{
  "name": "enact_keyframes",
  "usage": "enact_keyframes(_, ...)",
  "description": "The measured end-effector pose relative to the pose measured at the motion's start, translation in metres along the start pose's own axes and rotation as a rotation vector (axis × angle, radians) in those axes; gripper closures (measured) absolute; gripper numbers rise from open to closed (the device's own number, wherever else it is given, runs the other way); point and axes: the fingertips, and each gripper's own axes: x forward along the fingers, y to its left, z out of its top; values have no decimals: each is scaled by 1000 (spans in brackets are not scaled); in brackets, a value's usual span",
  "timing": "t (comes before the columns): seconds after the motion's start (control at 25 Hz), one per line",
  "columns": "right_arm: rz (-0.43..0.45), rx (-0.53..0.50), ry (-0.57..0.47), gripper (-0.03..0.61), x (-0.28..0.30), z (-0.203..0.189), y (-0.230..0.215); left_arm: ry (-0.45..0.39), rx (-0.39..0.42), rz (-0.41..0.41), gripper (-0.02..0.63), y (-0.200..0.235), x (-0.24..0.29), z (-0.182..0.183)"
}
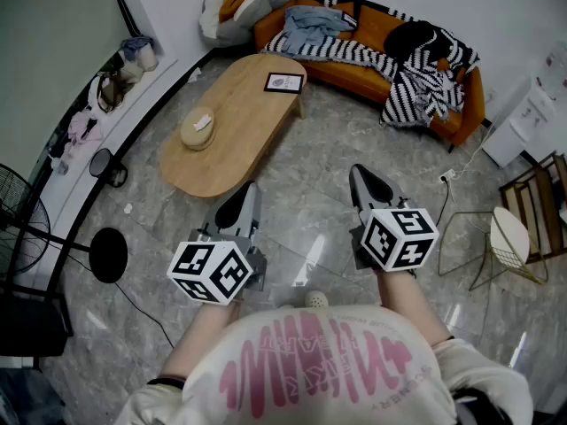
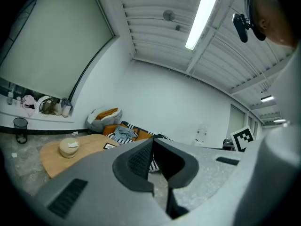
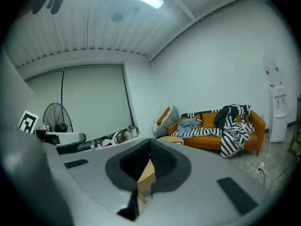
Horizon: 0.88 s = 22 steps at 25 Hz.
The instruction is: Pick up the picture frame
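The picture frame [image 1: 283, 82], a small black-edged rectangle, lies flat at the far end of the oval wooden coffee table [image 1: 239, 140]. It also shows small and distant in the left gripper view, where the picture frame [image 2: 111, 146] lies beyond the jaws. My left gripper [image 1: 248, 189] and right gripper [image 1: 360, 174] are held side by side over the floor, well short of the table and pointing towards it. Both sets of jaws are closed together, with nothing between them. In the gripper views, the left gripper [image 2: 153, 142] and right gripper [image 3: 150, 142] show dark pads meeting at the tips.
A round beige lidded pot [image 1: 198, 129] sits mid-table. An orange sofa [image 1: 372, 34] with striped blankets stands behind it. A fan [image 1: 18, 228], a round black base [image 1: 108, 253] and a cable lie at left, and a wire chair [image 1: 505, 242] at right.
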Motion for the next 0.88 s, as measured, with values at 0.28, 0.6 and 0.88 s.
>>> enact_keyframes(0.28,-10,-2,-28,572,-2,8,11,-21,6,-19,611,5,-7,12)
enact_keyframes(0.6,-9,12,-48,572,-7,-3,30,-32,-31,-57,611,17,-24,12)
enact_keyframes(0.88,-10,14,-51,572,12,1,26,-36,-9,-40,611,38,-20,18)
